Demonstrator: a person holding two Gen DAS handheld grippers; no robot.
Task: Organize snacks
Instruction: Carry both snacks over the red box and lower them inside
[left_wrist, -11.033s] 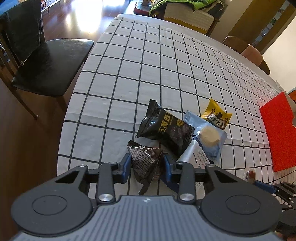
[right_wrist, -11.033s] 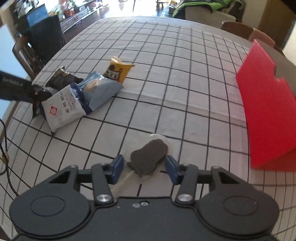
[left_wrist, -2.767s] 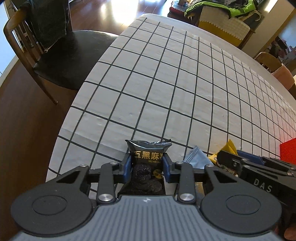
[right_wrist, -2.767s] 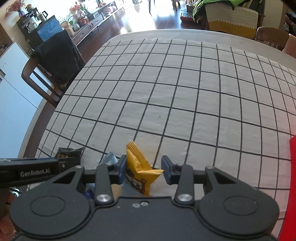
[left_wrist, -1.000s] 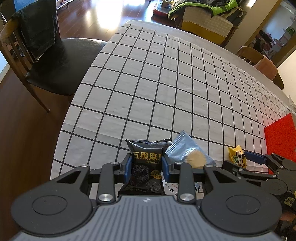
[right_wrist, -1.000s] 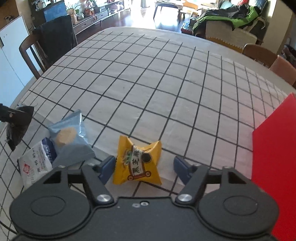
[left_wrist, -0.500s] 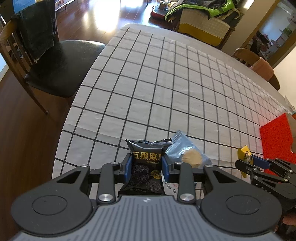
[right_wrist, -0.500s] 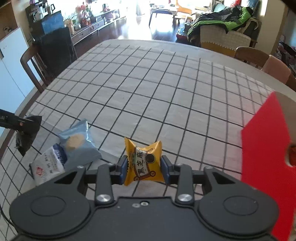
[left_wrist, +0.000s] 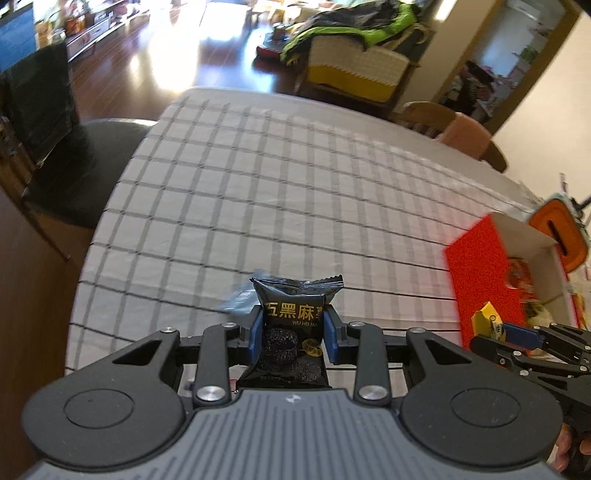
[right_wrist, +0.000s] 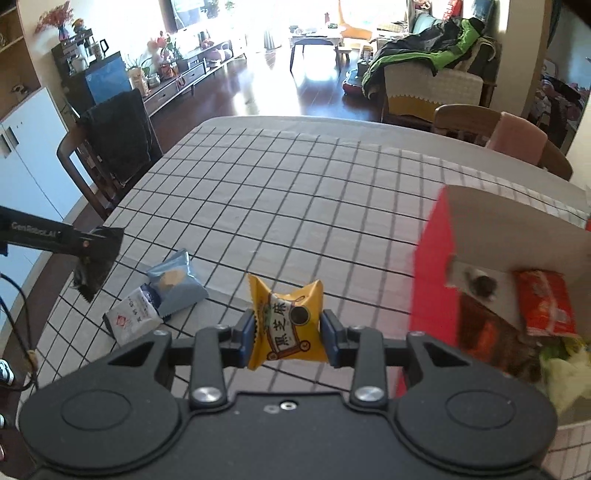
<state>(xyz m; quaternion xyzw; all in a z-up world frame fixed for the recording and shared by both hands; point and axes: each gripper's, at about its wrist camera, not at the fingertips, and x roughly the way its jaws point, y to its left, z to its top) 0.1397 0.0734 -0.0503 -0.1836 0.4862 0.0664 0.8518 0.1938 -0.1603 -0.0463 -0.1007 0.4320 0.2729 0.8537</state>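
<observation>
1. a black snack packet (left_wrist: 295, 325) is clamped upright between the pads of the left hand-held gripper (left_wrist: 293, 332), above the checked bench (left_wrist: 280, 192).
2. a yellow snack packet (right_wrist: 286, 325) is pinched by the right hand-held gripper (right_wrist: 287, 338), clear of the bench, just beside the red box (right_wrist: 432, 280).
3. a blue packet (right_wrist: 177, 282) and a white packet (right_wrist: 131, 317) are left lying together on the bench.
4. an orange packet (right_wrist: 546, 302) and what may be other snacks, blurred, are seen inside the red box.
</observation>
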